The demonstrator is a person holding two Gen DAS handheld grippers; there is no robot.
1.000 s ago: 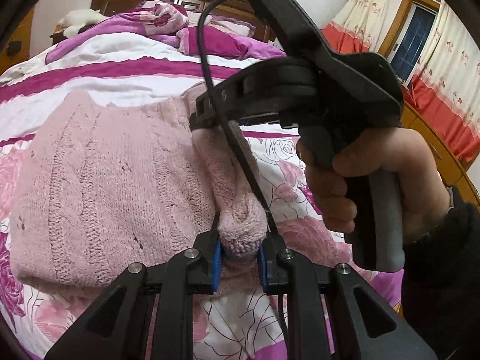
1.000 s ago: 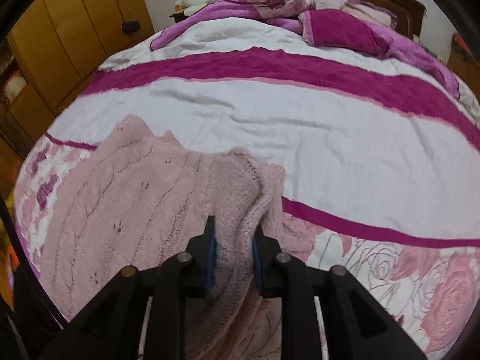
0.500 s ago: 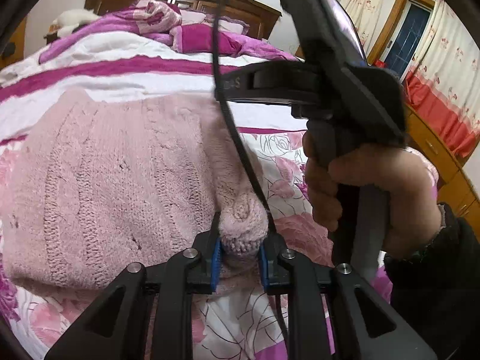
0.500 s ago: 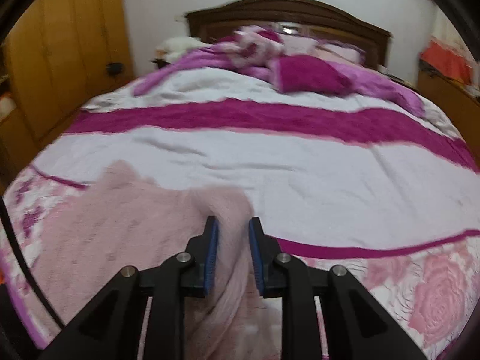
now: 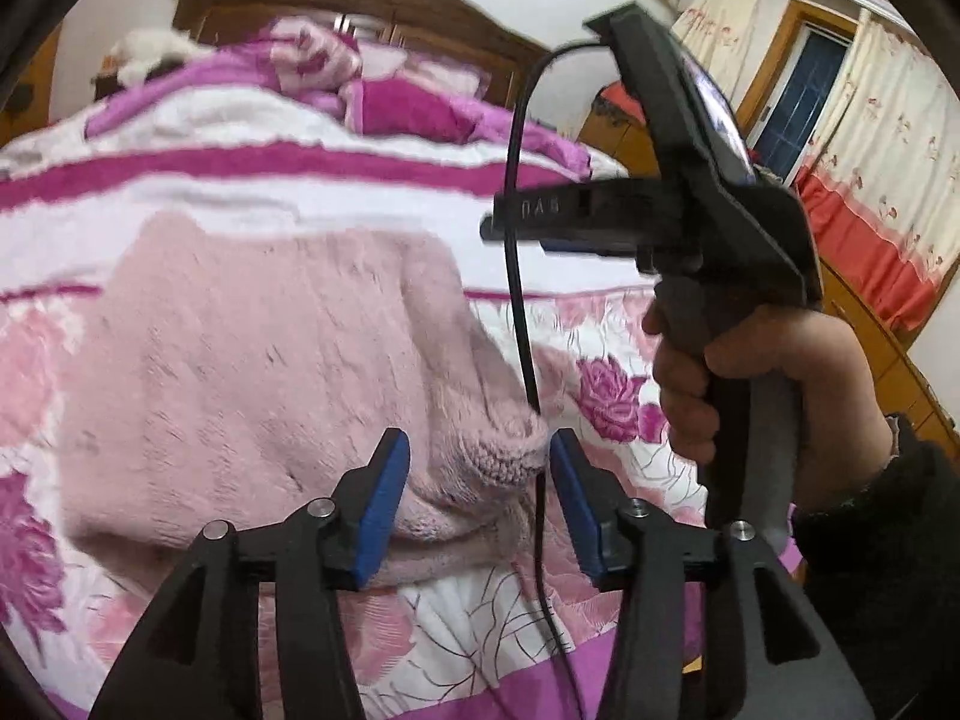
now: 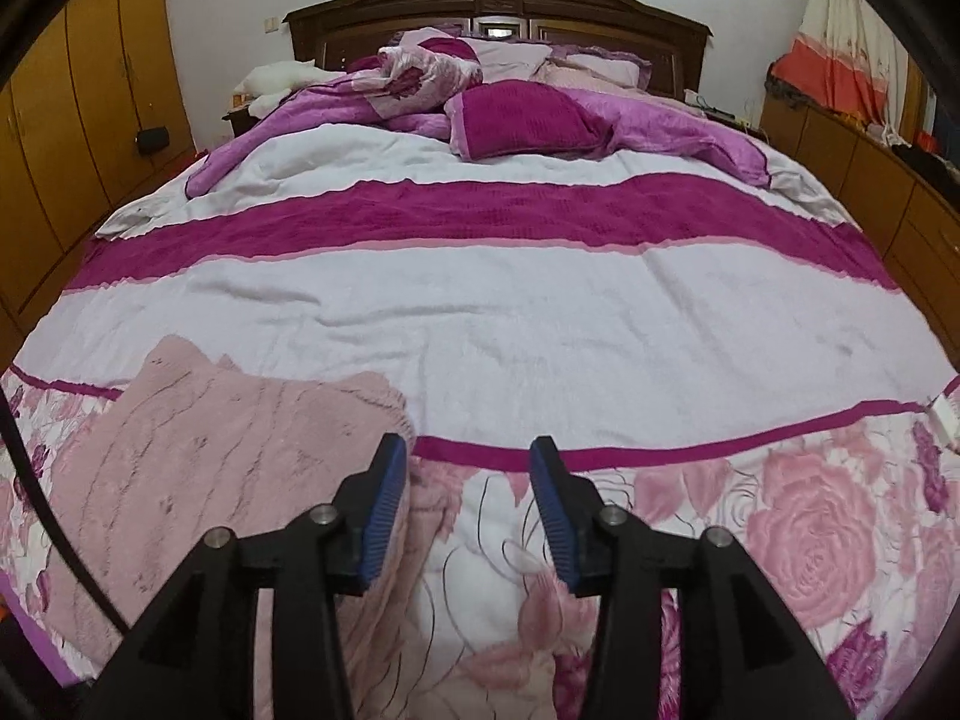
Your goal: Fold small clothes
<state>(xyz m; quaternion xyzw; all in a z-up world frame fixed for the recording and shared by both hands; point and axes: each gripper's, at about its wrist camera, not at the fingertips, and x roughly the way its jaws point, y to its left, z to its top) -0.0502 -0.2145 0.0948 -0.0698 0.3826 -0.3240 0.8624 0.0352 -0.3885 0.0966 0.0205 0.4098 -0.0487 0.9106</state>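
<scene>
A pink knitted sweater (image 5: 240, 372) lies flat on the floral bedspread (image 5: 606, 402), one sleeve folded in along its right side. The sleeve's cuff (image 5: 504, 456) rests between the blue pads of my left gripper (image 5: 480, 498); its jaws are opening and no longer squeeze the cuff. In the right wrist view the sweater (image 6: 210, 480) sits at the lower left. My right gripper (image 6: 471, 498) hovers beside the sweater's right edge with its jaws opening, only bedspread (image 6: 480, 570) between them. A person's hand (image 5: 756, 384) holds the right tool.
A black cable (image 5: 519, 300) hangs from the right tool across the cuff. A magenta pillow (image 6: 522, 120) and a crumpled quilt (image 6: 420, 72) lie by the headboard (image 6: 498, 0). Wooden wardrobes (image 6: 78, 120) stand on the left, low drawers (image 6: 870, 180) on the right.
Both grippers were shut on the sweater's sleeve and have now let it go. The sleeve lies folded over the body. The right gripper has risen and tipped up, showing more of the bed.
</scene>
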